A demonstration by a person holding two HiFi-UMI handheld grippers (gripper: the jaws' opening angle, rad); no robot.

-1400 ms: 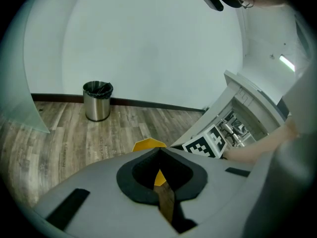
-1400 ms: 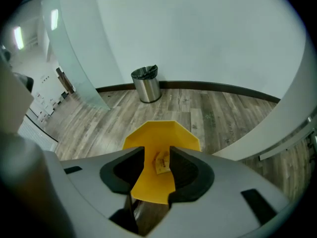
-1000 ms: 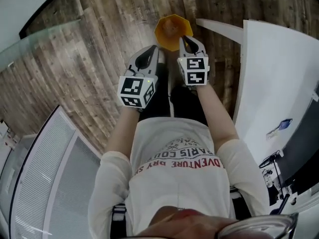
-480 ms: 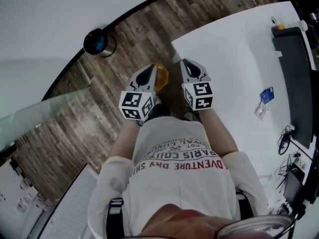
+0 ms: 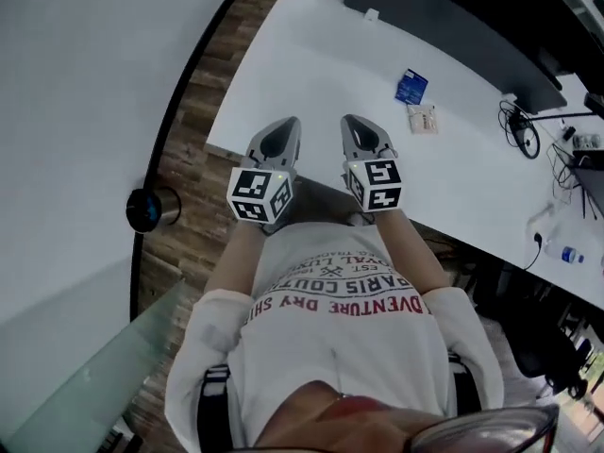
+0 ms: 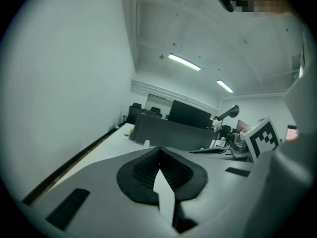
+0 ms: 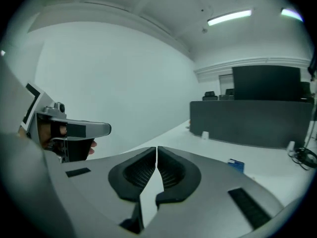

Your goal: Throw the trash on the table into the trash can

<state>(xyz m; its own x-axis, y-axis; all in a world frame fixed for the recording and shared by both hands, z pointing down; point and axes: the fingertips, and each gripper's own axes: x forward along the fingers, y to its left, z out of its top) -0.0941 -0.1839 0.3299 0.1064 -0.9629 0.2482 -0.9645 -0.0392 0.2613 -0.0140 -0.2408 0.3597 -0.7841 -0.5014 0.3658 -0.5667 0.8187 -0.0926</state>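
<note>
Head view: a second ago both tools hung over the orange trash can on the wood floor. Half a second ago the view was swinging round with the can still between them. Now the can is out of frame and the white table [image 5: 311, 74] fills the upper right. Left gripper [image 5: 276, 132] and right gripper [image 5: 357, 130] are side by side above the table's near edge, pointing across it.

Left gripper view: jaws clenched tip to tip, nothing between them. Right gripper view: same, pads together and empty.

Trash left on the table: a blue packet [image 5: 411, 86] with a pale wrapper [image 5: 423, 119] just beside it. Both lie well beyond the tools, near the dark partition [image 5: 444, 17]. A dark round object [image 5: 151, 209] stands on the floor at left; cannot tell what it is.

Reading: one drop looks finished, and the person has turned back for the next piece. Both jaws must open before any pickup. The flat packets may be awkward to pinch off a smooth top.
</note>
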